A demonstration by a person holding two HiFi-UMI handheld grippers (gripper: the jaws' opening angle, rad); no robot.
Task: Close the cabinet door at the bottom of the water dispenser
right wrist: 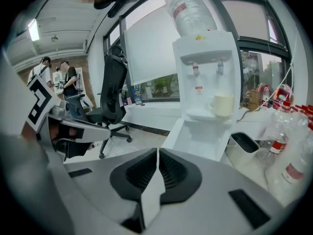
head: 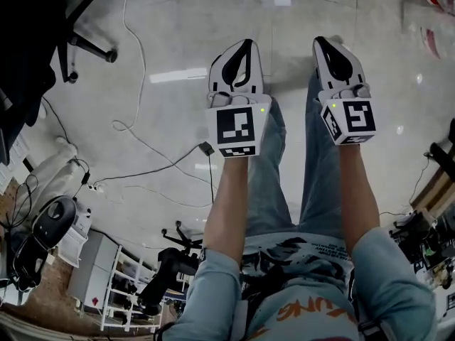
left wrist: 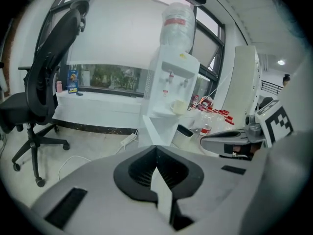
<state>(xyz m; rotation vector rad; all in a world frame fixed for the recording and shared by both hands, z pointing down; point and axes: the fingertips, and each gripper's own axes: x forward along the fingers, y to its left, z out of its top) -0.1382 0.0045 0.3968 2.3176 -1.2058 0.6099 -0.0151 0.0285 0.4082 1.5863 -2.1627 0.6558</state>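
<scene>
- The left gripper [head: 242, 47] has its jaws together with nothing between them. It hangs over bare floor in front of the person's legs, well short of the dispenser. I would leave it shut, since it looks like the natural one to push with: its view faces the open side of the cabinet.
- The water dispenser [left wrist: 172, 84] stands ahead against the window wall, with a bottle on top. The cabinet door [left wrist: 149, 131] at its foot is swung out, so the task's thing has not yet been touched.
- To close it well, bring a closed jaw tip low, to the height of the door. Meet the outer face near the free edge, not the hinge. Then push in one smooth arc until the door sits flush.
- Watch the white cable [left wrist: 126, 141] on the floor near the base on the way in.
- The right gripper [head: 324, 45] is also closed on nothing, level with the left one. It can stay clear, or steady the dispenser body if the light unit seems likely to slide.
- Right of the cabinet stand a small bin [right wrist: 244, 150] and some water bottles [right wrist: 279, 146]. Keep any approach from that side off them.
</scene>
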